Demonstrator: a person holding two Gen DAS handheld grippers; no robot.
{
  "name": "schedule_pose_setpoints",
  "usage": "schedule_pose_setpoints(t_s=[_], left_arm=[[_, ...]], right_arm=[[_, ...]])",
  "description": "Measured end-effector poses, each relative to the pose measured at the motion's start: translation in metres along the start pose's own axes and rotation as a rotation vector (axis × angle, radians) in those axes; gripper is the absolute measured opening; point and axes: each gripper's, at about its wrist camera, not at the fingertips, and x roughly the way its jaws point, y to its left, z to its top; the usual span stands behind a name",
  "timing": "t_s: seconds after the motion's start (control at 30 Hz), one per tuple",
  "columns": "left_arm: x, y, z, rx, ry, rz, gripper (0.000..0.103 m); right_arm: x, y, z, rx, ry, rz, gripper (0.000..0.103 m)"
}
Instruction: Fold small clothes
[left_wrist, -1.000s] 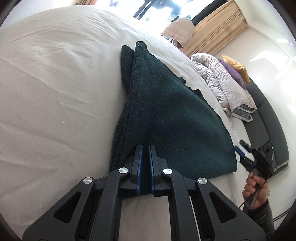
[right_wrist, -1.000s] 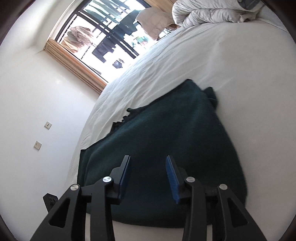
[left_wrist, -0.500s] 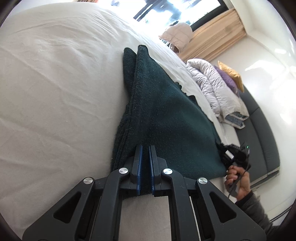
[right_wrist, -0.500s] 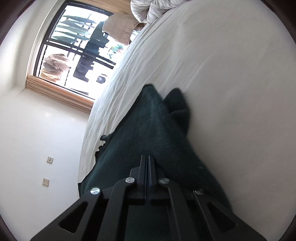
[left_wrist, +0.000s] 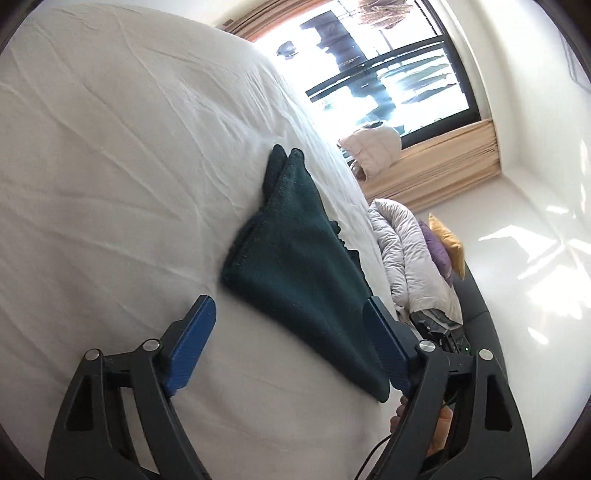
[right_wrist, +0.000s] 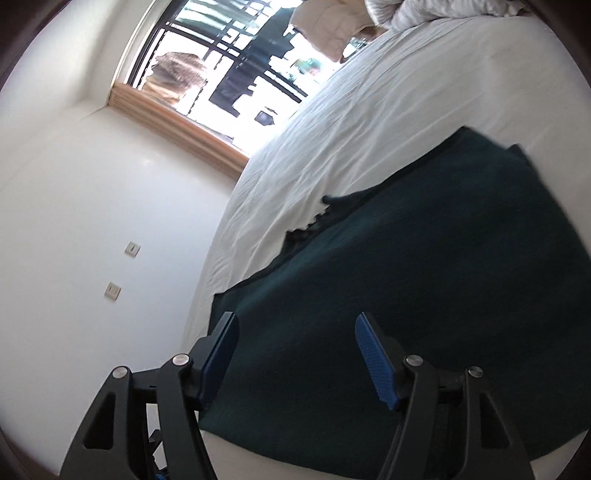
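Observation:
A dark green folded cloth (left_wrist: 303, 258) lies flat on the white bed sheet (left_wrist: 110, 166). My left gripper (left_wrist: 291, 332) is open and empty, its blue pads spread just short of the cloth's near edge. In the right wrist view the same cloth (right_wrist: 424, 266) fills the lower right, with a ragged edge toward the window. My right gripper (right_wrist: 295, 339) is open and empty, hovering over the cloth's near edge. The right gripper's body and the holding hand show past the cloth's corner in the left wrist view (left_wrist: 439, 339).
A bunched grey-white duvet (left_wrist: 406, 251) with purple and yellow pillows (left_wrist: 443, 251) lies at the bed's far end. A puffy jacket (left_wrist: 373, 147) hangs by the window (right_wrist: 229, 66). A white wall with switches (right_wrist: 122, 269) borders the bed.
Both grippers have let go of the cloth and opened. The left gripper has pulled back from the cloth, which now lies flat. The right gripper has also drawn back over the near edge.

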Motion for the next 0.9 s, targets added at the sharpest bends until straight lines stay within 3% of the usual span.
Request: schedule_pose_setpoints(t_s=[0.17, 0.23, 0.3, 0.37, 0.53, 0.67, 0.9], left_arm=[[0.021, -0.001, -0.003, -0.027, 0.057, -0.002, 0.084], [0.022, 0.006, 0.014, -0.073, 0.068, -0.025, 0.084], [0.022, 0.013, 0.038, -0.078, 0.061, 0.001, 0.084], [0.034, 0.021, 0.069, -0.058, 0.129, 0.03, 0.084], [0.09, 0.019, 0.137, 0.001, 0.29, 0.04, 0.084], [0.138, 0.007, 0.156, 0.037, 0.4, 0.04, 0.084], [0.184, -0.003, 0.17, 0.018, 0.419, 0.033, 0.084]], right_arm=[[0.035, 0.017, -0.004, -0.014, 0.131, 0.056, 0.051], [0.04, 0.014, -0.005, -0.012, 0.157, 0.041, 0.049], [0.043, 0.008, -0.008, 0.008, 0.192, 0.04, 0.048], [0.046, 0.0, -0.01, 0.015, 0.218, 0.04, 0.048], [0.042, -0.016, -0.006, 0.056, 0.21, 0.062, 0.048], [0.044, -0.018, -0.003, 0.05, 0.218, 0.065, 0.048], [0.046, -0.018, 0.004, 0.041, 0.23, 0.07, 0.047]])
